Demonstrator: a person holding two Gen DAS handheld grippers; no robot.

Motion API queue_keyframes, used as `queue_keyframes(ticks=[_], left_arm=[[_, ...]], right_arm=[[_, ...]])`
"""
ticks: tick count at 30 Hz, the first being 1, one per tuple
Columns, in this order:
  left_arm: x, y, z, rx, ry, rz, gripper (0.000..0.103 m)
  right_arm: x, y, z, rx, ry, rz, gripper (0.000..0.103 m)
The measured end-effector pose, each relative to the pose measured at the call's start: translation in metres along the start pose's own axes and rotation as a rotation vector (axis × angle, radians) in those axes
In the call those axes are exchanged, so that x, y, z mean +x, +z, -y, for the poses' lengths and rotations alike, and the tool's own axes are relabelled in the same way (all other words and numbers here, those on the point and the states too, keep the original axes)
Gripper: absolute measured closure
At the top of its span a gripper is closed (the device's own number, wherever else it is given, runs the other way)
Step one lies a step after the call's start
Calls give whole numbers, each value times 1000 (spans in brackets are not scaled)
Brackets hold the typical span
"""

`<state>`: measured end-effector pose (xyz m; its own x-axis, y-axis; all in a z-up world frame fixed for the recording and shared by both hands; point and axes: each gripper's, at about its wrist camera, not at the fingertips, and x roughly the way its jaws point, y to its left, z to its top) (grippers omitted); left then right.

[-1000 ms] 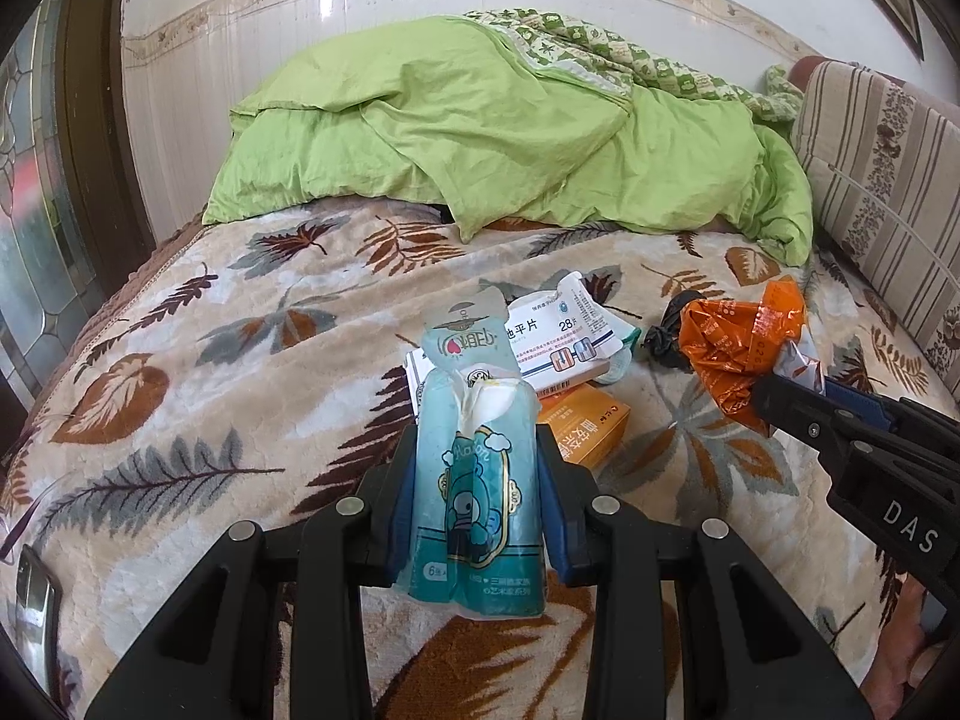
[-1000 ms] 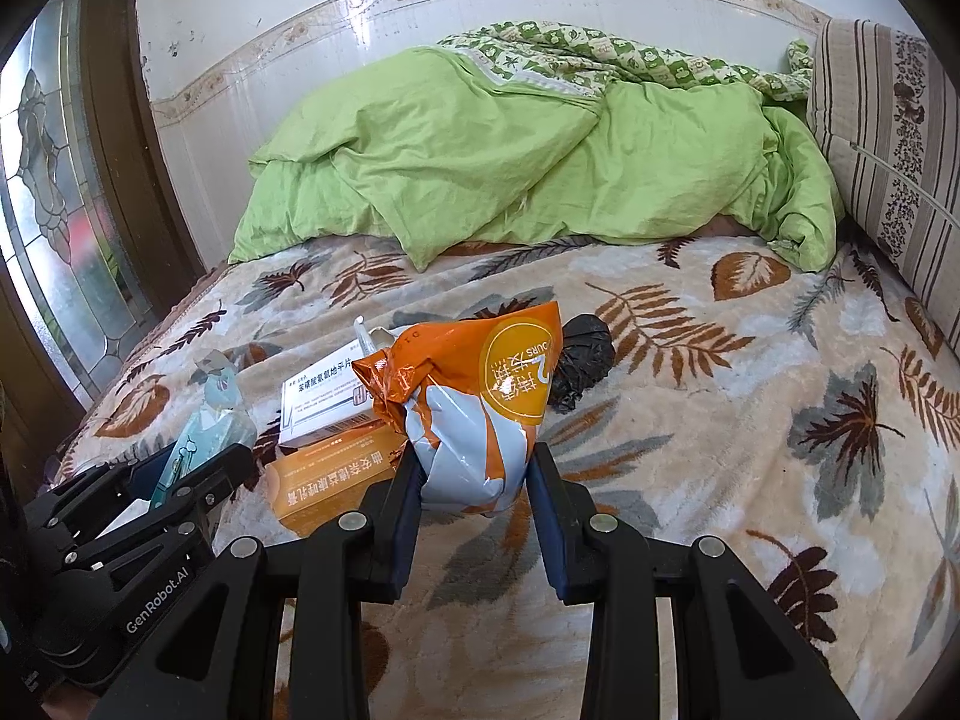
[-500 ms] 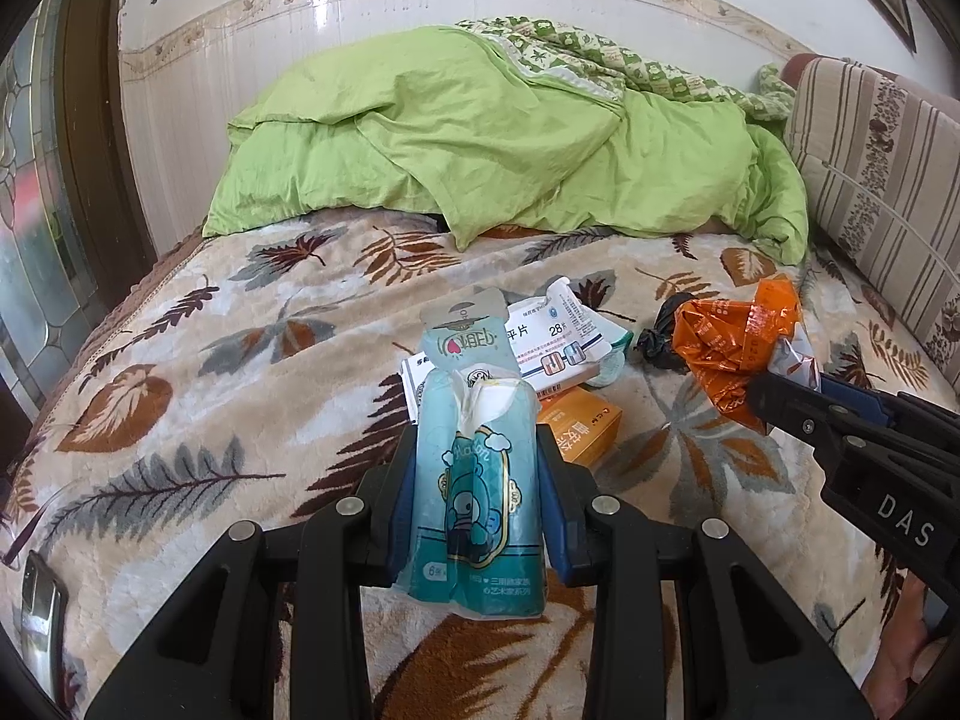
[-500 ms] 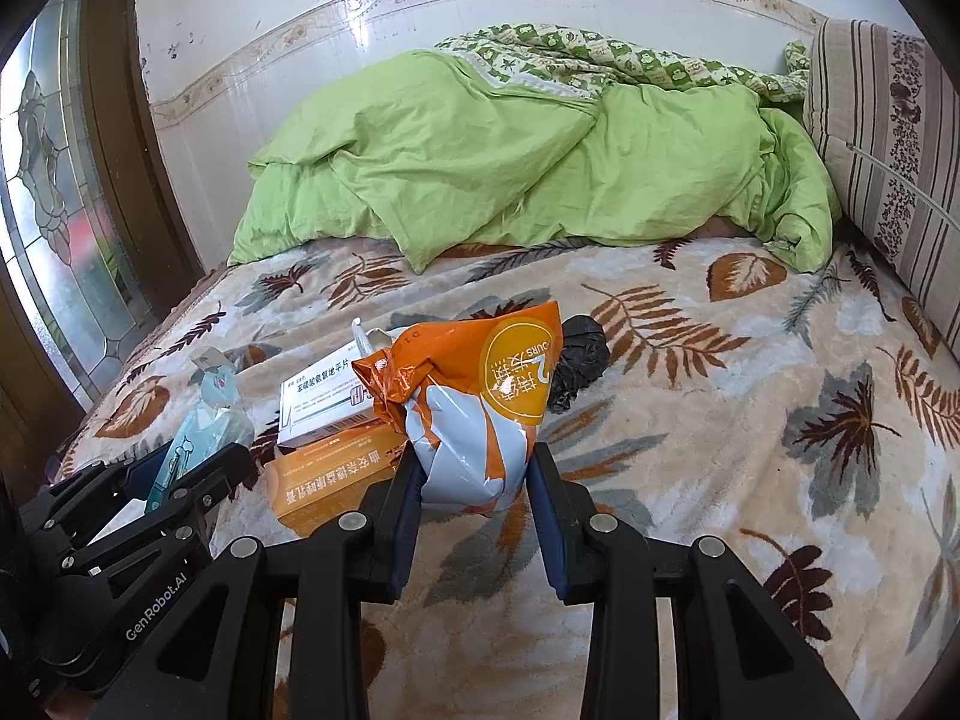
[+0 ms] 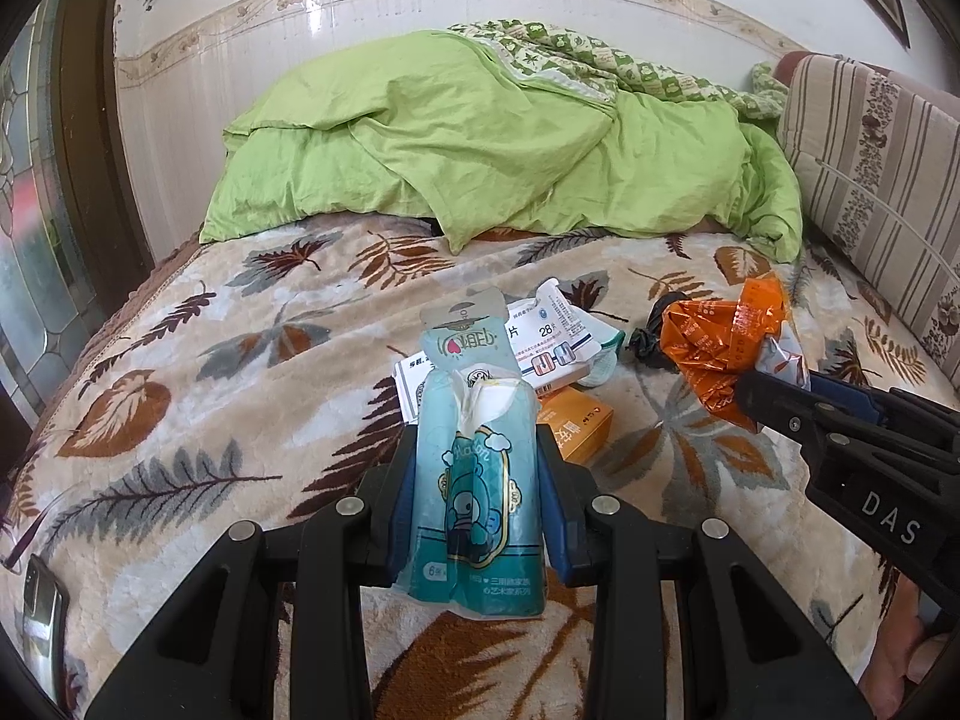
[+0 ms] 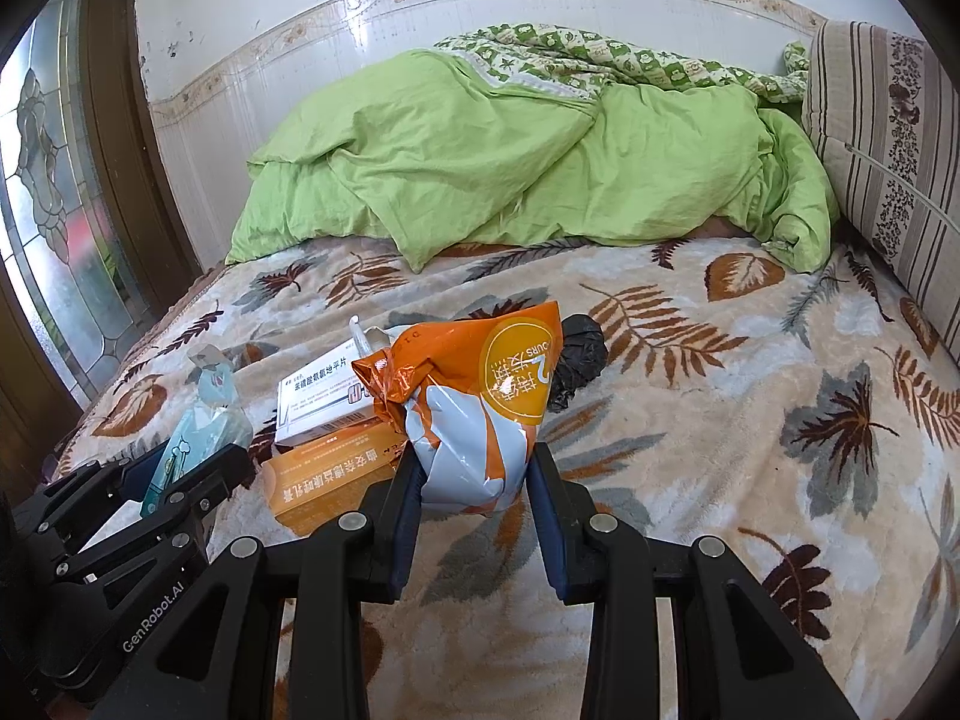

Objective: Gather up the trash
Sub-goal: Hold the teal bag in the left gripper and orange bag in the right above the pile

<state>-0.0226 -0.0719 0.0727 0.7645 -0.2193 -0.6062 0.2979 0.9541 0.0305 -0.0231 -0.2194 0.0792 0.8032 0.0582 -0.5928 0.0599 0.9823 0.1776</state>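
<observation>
You are working over a bed point(image 6: 750, 420) spread with a cream blanket printed in brown and grey leaves, set against a white tiled wall with a patterned border. A crumpled green duvet point(image 6: 480, 180) is heaped along the far side, a striped cushion point(image 6: 888, 138) stands at the right edge, and a stained-glass door point(image 6: 54, 210) fills the left.

Your left gripper point(image 5: 477, 498) is clenched on a teal tissue pack point(image 5: 474, 480), which stands upright between the blue pads with a white tissue poking out of its top. Your right gripper point(image 6: 474, 480) is clamped on a crumpled orange and white bag point(image 6: 474, 402), held above the blanket with its printed round label facing the camera.

The rest of the trash lies in a small cluster mid-bed, just beyond both grippers. A white medicine box point(image 6: 324, 402) rests partly on top of an orange box point(image 6: 330, 474), the two touching. A small black plastic bag point(image 6: 576, 360) sits just behind the orange and white bag, on the blanket. In the left wrist view a torn white wrapper point(image 5: 576, 324) lies against the white medicine box.

A phone point(image 5: 42, 618) lies at the near left edge of the bed. A bit of your hand shows at the lower right of the left wrist view.
</observation>
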Motion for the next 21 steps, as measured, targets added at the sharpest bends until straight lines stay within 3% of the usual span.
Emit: queue_keyframes(ticks=[21], left_arm=[[-7,-6,13,9,0,4,69]], right_arm=[[0,0,1,-2,-2,1,67]])
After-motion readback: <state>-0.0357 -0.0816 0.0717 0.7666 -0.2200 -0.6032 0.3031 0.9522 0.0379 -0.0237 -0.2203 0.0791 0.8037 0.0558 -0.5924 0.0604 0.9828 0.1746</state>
